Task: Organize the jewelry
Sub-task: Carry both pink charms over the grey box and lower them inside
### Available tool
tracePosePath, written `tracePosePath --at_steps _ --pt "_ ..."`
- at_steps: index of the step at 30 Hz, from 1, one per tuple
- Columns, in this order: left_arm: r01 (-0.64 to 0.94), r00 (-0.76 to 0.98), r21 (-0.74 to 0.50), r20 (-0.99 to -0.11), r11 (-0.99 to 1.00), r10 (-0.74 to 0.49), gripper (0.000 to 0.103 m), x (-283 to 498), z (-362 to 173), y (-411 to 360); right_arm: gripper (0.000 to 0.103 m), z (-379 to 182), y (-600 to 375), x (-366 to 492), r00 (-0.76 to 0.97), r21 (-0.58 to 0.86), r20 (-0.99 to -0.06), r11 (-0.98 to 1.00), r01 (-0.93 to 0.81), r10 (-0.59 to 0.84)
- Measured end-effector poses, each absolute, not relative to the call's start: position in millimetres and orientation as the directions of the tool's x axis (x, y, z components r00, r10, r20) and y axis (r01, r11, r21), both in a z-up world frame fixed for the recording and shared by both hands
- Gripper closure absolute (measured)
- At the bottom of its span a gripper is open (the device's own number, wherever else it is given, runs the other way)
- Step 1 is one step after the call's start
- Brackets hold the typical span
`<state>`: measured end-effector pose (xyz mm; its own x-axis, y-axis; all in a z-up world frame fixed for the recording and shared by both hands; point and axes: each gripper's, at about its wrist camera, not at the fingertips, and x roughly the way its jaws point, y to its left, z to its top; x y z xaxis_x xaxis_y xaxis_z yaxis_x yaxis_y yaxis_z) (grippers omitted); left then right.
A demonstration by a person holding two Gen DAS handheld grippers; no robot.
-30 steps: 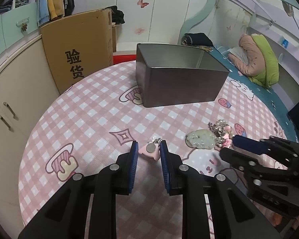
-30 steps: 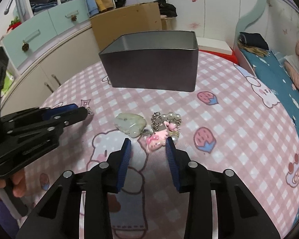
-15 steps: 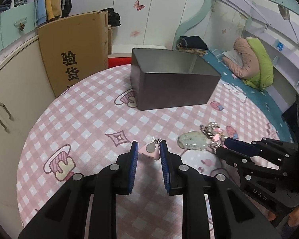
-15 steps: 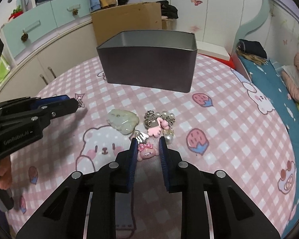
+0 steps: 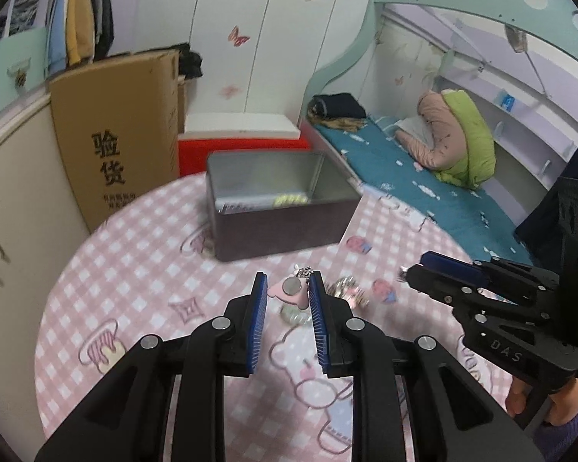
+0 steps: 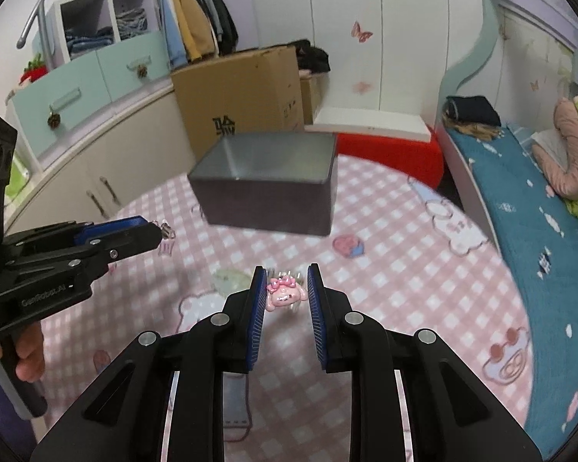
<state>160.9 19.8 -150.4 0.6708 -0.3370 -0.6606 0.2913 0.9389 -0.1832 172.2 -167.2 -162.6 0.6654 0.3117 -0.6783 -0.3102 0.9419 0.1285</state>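
Note:
My left gripper [image 5: 288, 293] is shut on a pink charm with a round metal disc [image 5: 289, 289] and holds it above the table. My right gripper [image 6: 287, 295] is shut on a pink cartoon charm with a bow [image 6: 284, 295], also lifted. The dark metal box [image 5: 277, 200] stands open at the far side of the table; something pale green lies inside it. A pale green jade pendant [image 5: 294, 315] and a cluster of pearl and pink trinkets [image 5: 346, 288] lie on the pink checked tablecloth [image 5: 135, 269] below my left gripper. The right gripper also shows in the left wrist view [image 5: 408, 273].
A cardboard box [image 5: 115, 134] leans on cream cabinets at the left. A red stool [image 6: 389, 150] stands behind the table. A bed with a teal sheet [image 5: 424, 177] runs along the right. The round table's edge curves close on the left and right.
Both grippers have risen with their charms and moved toward the box. The right gripper closed on the pink bow charm and lifted it off the pile.

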Motion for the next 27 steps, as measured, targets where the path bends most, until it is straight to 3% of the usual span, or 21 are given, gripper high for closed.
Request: tracePosePath --at_steps 12,27 --pt "0.315 0.738 -0.134 -0.588 0.94 -0.331 0.082 198.7 -96.4 13.4 0.081 -113.0 -159.1 221.0 0.706 0.154 -0.611 0.928 -0.339 0.359" --pt "0.262 0.642 -0.13 -0.717 0.956 -0.272 0.082 282.2 -142.5 14.2 0.081 -137.1 -144.0 306.6 0.591 0.329 -0.656 0.882 -0.337 0.47"
